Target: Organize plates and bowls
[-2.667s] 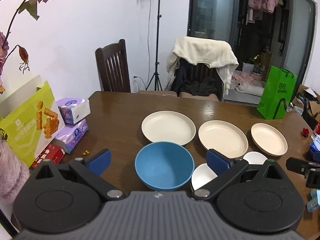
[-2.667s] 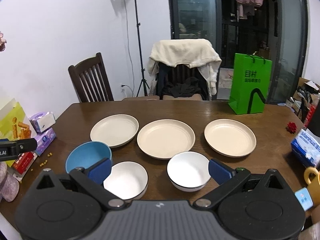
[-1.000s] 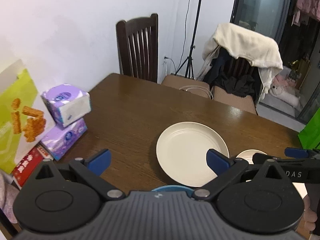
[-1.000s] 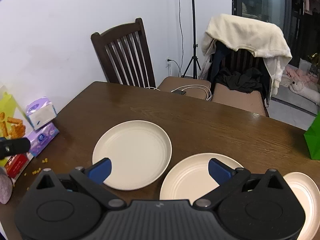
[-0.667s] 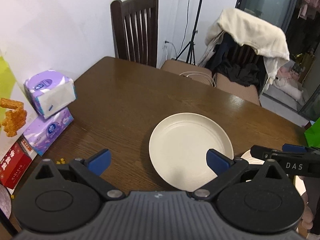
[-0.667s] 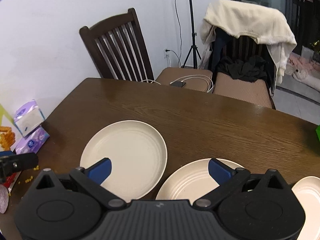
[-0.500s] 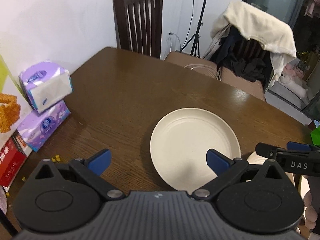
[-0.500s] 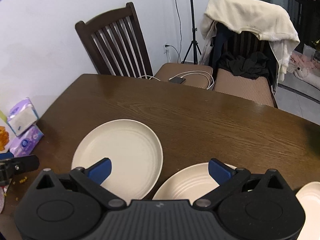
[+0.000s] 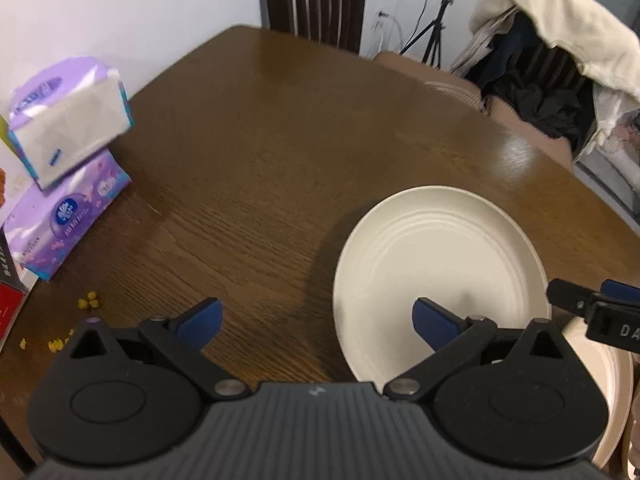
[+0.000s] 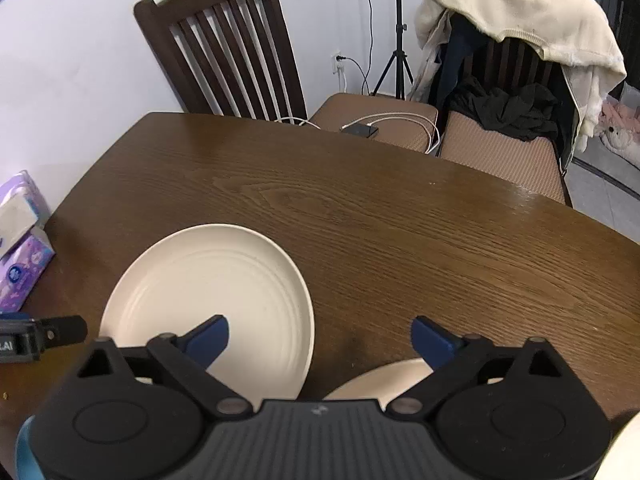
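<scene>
Left wrist view: the left gripper (image 9: 316, 318) hangs wide open and empty over the wooden table (image 9: 280, 140) — its right finger above a cream plate (image 9: 436, 256). The right gripper (image 10: 320, 338), jaws just narrowing slightly yet spread wide, holds nothing — straddling that plate's right rim.

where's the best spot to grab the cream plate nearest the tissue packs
Take the cream plate by its raised rim, one finger over and one under. It lies flat on the table, so only the edge gives purchase. The side facing the tissue packs looks clearest for the open left gripper; a second plate crowds the other.
</scene>
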A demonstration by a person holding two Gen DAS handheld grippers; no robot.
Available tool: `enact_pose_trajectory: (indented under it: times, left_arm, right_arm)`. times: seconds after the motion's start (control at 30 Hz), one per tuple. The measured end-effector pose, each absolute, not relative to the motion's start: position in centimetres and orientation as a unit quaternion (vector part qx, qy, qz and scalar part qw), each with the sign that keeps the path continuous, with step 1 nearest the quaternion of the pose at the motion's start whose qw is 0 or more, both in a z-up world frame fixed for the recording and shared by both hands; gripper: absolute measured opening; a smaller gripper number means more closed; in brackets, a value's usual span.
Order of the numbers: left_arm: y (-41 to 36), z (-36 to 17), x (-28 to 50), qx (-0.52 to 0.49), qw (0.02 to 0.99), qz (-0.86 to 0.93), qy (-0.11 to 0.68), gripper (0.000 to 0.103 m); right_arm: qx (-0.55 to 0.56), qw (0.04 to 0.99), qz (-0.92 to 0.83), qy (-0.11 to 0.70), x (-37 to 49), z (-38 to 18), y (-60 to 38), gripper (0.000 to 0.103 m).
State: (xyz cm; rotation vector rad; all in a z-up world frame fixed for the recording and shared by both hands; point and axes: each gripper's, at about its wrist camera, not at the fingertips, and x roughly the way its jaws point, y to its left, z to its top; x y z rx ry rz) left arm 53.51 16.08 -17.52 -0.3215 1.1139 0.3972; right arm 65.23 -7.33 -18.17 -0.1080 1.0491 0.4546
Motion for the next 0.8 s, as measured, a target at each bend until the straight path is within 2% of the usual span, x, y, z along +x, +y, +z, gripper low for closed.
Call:
enact_pose_trajectory:
  times: [0.2,0.4,0.5,0.57,0.63,0.73,0.8]
  left_arm:
    - [17.2,-19.8,54.7,-0.169,0.798,0.195,0.544,0.103]
    - [17.9,-21.2,55.5,-0.185,0.782,0.194,0.563,0.098]
    - [18.0,-21.8,55.7,-0.196,0.776,0.191,0.569,0.09]
    - [18.0,-22.2,55.8,-0.197,0.772,0.187,0.575,0.079]
    - [17.9,-22.4,55.9,-0.202,0.769,0.18,0.579,0.072]
    - [17.7,-22.5,55.9,-0.205,0.77,0.176,0.578,0.07]
    - [17.6,-22.5,55.9,-0.206,0.773,0.175,0.575,0.066]
  right_arm:
    - [-0.051,0.834,0.21,0.508,66.6,-19.9,-6.6,0.094]
    - [-0.05,0.829,0.203,0.519,67.3,-21.3,-6.4,0.086]
    - [-0.047,0.829,0.198,0.521,67.4,-21.7,-6.4,0.079]
    - [-0.042,0.827,0.201,0.523,67.3,-21.9,-6.4,0.074]
    - [-0.038,0.824,0.204,0.526,67.3,-22.2,-6.4,0.068]
    - [-0.033,0.821,0.208,0.531,67.2,-22.4,-6.5,0.058]
    - [-0.029,0.819,0.208,0.533,67.2,-22.5,-6.5,0.056]
